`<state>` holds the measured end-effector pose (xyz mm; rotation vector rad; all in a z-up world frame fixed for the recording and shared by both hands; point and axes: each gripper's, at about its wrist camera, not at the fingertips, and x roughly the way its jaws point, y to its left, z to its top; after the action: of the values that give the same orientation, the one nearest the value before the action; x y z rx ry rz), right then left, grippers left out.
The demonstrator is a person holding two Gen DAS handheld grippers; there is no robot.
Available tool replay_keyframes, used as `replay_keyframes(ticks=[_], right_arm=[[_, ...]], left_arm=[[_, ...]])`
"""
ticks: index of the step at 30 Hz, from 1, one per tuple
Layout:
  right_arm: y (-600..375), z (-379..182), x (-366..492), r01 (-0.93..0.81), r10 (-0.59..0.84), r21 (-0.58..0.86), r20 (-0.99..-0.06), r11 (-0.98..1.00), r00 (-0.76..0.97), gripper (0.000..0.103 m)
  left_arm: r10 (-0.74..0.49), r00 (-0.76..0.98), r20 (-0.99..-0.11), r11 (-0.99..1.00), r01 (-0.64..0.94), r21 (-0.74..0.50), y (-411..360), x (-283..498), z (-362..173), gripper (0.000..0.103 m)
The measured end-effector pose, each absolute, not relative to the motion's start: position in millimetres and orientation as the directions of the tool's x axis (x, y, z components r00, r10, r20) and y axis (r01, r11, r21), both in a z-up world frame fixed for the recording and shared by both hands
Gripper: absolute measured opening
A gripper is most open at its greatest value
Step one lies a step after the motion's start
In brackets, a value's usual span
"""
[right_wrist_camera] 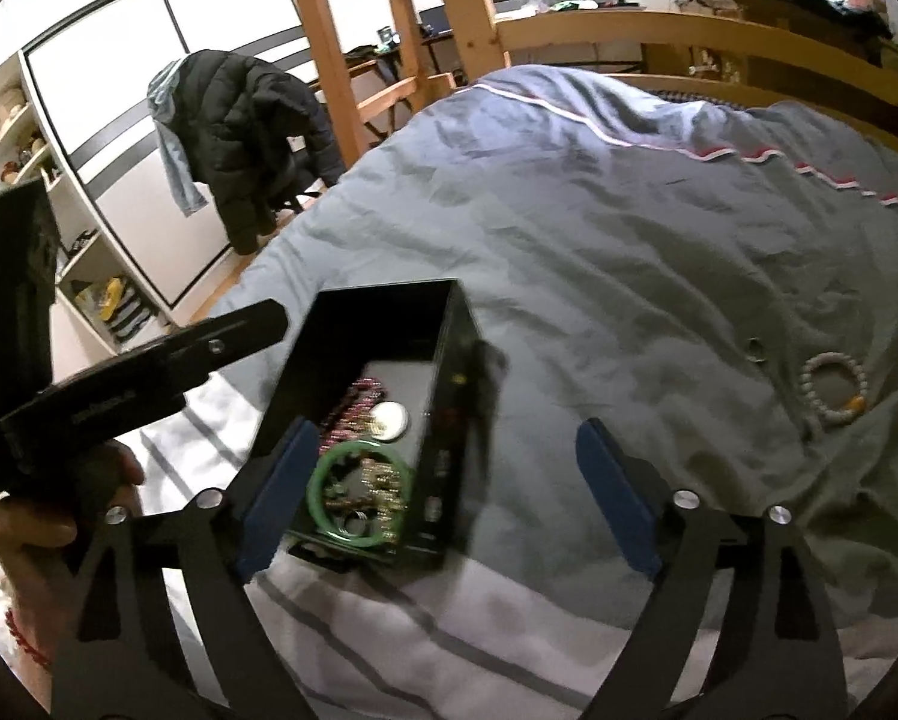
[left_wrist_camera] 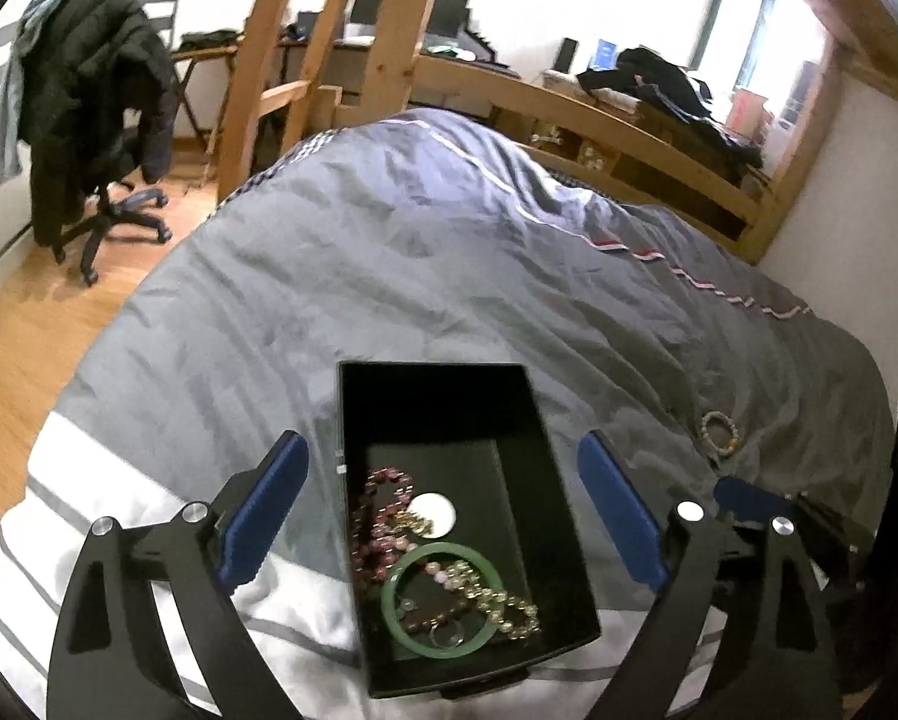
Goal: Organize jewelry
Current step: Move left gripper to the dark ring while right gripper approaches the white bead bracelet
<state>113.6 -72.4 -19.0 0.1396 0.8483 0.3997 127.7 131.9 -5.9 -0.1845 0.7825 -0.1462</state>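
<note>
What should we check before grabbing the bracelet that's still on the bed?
1. Right gripper open wide enough: ok, its jaws are spread apart and empty.
2. Left gripper empty: ok, open, holding nothing.
3. Pale bead bracelet in plain sight: ok, it lies flat on the grey blanket, right of the black box.
4. Right gripper lined up with the bracelet: not ok, the bracelet sits off to its right.
5. Room in the box: ok, the far half is bare; the green bangle and beads fill the near end.
6. Small ring near the bracelet: cannot tell what it is.
</note>
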Motion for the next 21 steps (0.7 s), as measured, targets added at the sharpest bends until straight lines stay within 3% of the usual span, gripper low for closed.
replay_keyframes(ticks=[12, 21], right_arm=[[-168.0, -28.6, 115.7, -0.149, 0.226, 0.170, -0.720, 0.974, 0.656, 0.091], [-241.8, -45.4, 126.0, -0.010, 0.092, 0.122, -0.697, 0.993, 0.711, 0.091]], left_arm=[[-0.316, 0.676, -0.666, 0.946, 0.279, -0.166, 27.4, 133.0, -16.4, 0.095], [-0.345, 0.639, -0.687, 0.927, 0.345, -0.144, -32.7, 164.7, -37.8, 0.095]])
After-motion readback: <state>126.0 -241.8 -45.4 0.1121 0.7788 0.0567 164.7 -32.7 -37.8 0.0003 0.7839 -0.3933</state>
